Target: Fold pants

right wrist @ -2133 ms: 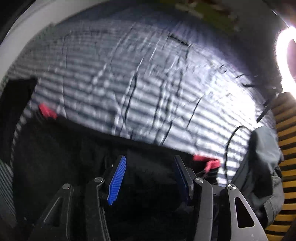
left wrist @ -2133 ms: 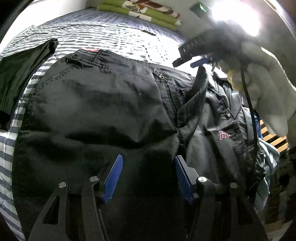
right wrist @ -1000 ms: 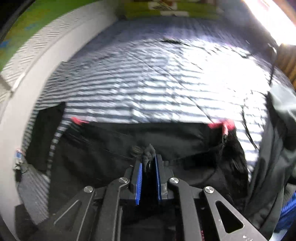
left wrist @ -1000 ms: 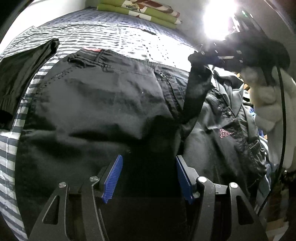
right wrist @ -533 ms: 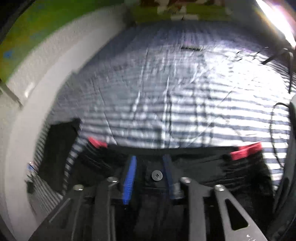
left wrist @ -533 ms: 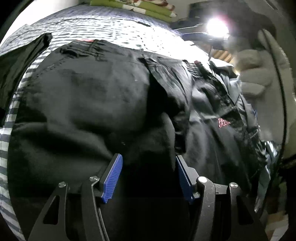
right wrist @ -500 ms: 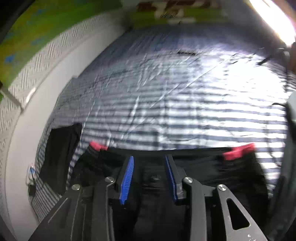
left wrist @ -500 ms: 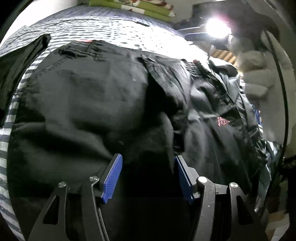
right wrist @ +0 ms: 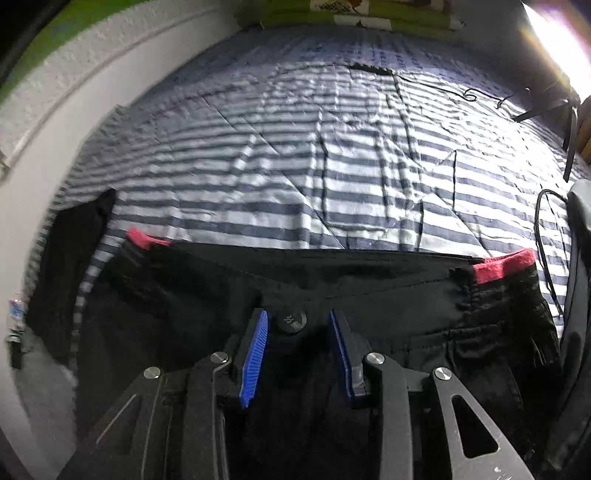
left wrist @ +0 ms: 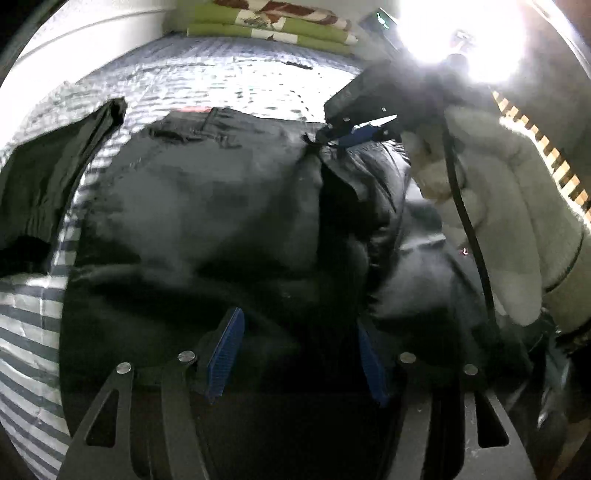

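Black pants [left wrist: 207, 206] lie spread on the striped bedspread [left wrist: 236, 77], waistband far from me, with red lining [right wrist: 502, 267] showing at both of its ends. My left gripper [left wrist: 297, 358] is open low over the dark cloth, nothing between its blue pads. In the left wrist view a white-gloved hand [left wrist: 491, 192] holds my right gripper [left wrist: 332, 133] at the middle of the waistband. In the right wrist view the right gripper [right wrist: 297, 350] is open, its blue pads either side of the pants' button [right wrist: 291, 320] and fly.
Another dark garment [left wrist: 44, 184] lies at the bed's left edge beside a white wall [right wrist: 55, 122]. Folded green blankets [left wrist: 273, 29] sit at the far end. A grey jacket [right wrist: 580, 258] and black cable [right wrist: 546, 236] lie to the right. Bright light glares top right.
A second ago the right gripper was shut on a pinch of pants cloth; it has let go and now stands open over the button. The left gripper stays open over the pants.
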Motion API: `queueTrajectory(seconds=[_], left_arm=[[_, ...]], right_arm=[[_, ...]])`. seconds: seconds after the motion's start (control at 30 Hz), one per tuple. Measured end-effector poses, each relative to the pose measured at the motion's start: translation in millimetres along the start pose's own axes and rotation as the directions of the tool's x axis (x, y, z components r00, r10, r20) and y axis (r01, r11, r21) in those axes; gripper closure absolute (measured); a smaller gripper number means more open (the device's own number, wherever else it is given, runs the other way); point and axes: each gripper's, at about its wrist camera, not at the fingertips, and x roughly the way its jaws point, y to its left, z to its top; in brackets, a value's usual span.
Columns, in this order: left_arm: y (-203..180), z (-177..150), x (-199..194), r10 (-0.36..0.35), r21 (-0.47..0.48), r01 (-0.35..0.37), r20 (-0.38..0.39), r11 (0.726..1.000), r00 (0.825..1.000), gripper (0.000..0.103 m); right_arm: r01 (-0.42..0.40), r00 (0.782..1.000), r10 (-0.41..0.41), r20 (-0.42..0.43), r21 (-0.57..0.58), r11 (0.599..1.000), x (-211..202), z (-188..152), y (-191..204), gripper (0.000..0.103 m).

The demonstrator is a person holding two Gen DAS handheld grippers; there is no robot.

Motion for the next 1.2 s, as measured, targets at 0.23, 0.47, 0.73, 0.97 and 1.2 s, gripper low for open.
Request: queueTrajectory(seconds=[0.23, 0.47, 0.73, 0.97, 1.2], left_arm=[[3.1, -2.9, -7.0, -0.037, -0.018, 0.038, 0.018, 0.999, 0.999, 0.04], [12.4, -3.4, -15.2, -0.14, -0.086, 0.142, 0.029, 0.986, 0.99, 0.042], [38.6, 1.9, -36.9, -0.14, -0.162, 0.156, 0.106, 0.974, 0.984, 0.042], [59.9, -2.8, -14.4, 0.026, -0.185, -0.023, 0.013, 0.982, 1.0, 0.046], [72.2, 5.7, -42.3, 0.113, -0.144, -0.1, 0.086, 0.985, 0.99, 0.045]], right_arm=[[-0.131, 0.99, 0.125, 0.062, 0.092, 0.987, -9.6, -14.1, -26.9, 0.087], [-0.332, 0.943, 0.31, 0.126, 0.242, 0.912, -24.3, -23.4, -70.1, 0.087], [-0.287, 0.956, 0.267, 0.119, 0.2, 0.937, -36.1, -16.9, -56.4, 0.087], [-0.132, 0.991, 0.129, 0.034, 0.101, 0.986, -9.2, -6.6, -44.6, 0.09], [-0.137, 0.981, 0.113, 0.157, 0.153, 0.979, -69.2, -5.7, -83.4, 0.083]])
